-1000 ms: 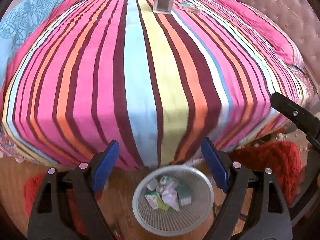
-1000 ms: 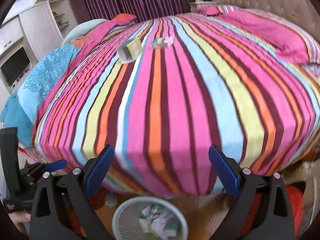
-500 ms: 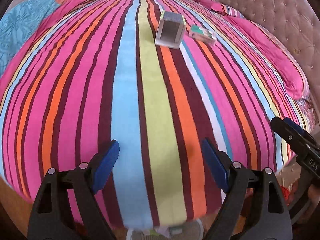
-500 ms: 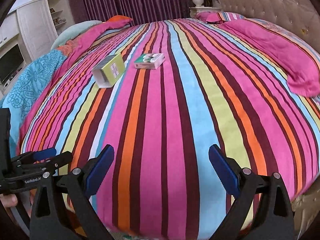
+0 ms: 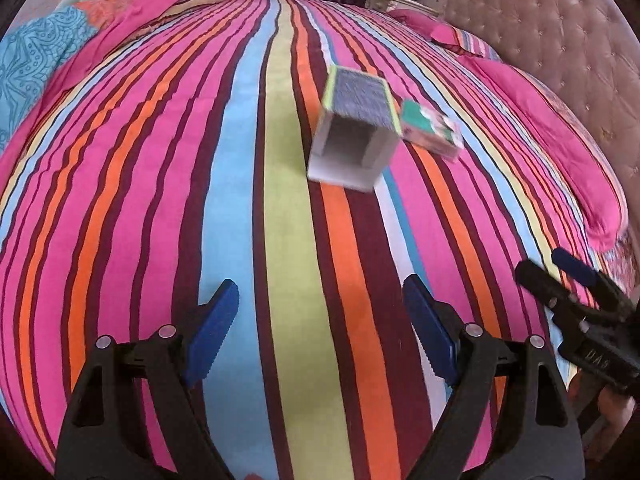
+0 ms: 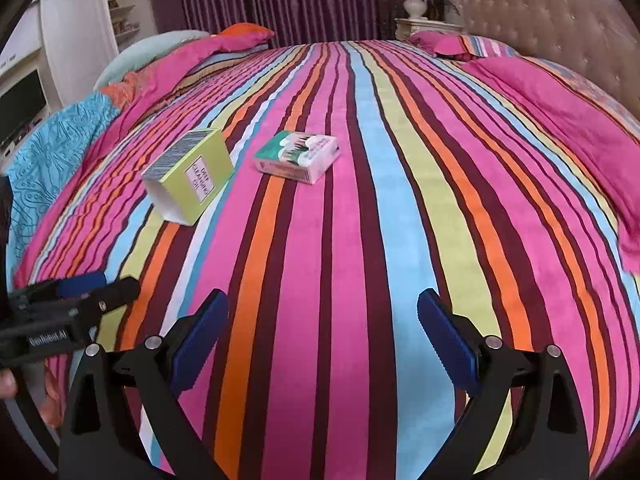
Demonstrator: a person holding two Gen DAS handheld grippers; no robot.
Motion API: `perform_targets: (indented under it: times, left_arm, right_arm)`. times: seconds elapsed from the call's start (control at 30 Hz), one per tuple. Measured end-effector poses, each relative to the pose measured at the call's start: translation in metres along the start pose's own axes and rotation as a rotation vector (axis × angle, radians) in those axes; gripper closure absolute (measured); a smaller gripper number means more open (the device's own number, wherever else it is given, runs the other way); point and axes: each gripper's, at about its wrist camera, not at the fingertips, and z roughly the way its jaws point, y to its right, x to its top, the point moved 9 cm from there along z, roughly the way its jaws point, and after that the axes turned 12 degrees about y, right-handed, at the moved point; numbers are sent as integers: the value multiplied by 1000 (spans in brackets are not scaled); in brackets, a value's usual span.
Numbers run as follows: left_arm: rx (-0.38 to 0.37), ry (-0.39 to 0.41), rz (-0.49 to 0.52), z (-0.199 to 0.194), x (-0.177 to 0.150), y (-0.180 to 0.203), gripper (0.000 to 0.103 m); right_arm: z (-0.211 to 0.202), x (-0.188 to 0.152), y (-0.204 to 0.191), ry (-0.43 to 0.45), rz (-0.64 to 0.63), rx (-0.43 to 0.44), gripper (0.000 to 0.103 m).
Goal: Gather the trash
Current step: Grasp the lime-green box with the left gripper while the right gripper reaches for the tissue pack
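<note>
A lime-green carton [image 6: 188, 176] lies on its side on the striped bedspread [image 6: 380, 240], its long axis running from near-left to far-right in the right wrist view, with the open white end turned toward the near-left and a barcode-like striped panel facing up. In the left wrist view that open mouth [image 5: 348, 152] faces almost straight at the camera. Just beside it on the right, apart by a narrow strip of cover, lies a flat green-and-white packet [image 6: 298, 155], its long side running left to right and slightly skewed. Both sit on the far half of the bed; bare cover lies between them and the tools. A pink pillow [image 6: 560, 120] lies along the right side before the tufted headboard [image 6: 540, 12], and a blue patterned blanket [image 6: 52, 148] is bunched at the left edge. The left gripper [image 5: 320, 332] hovers low over the near cover, jaws spread wide and holding nothing, aimed at the carton. The right gripper [image 6: 322, 340] hovers likewise, wide and unladen, pointing toward the bed's middle; each tool shows at the edge of the other's view.
</note>
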Motion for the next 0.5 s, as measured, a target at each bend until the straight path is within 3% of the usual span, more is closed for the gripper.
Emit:
perform_targets:
  times: [0.5]
  left_arm:
    - [-15, 40, -35, 45, 51, 8, 21]
  right_arm:
    - [52, 39, -2, 20, -20, 42, 12]
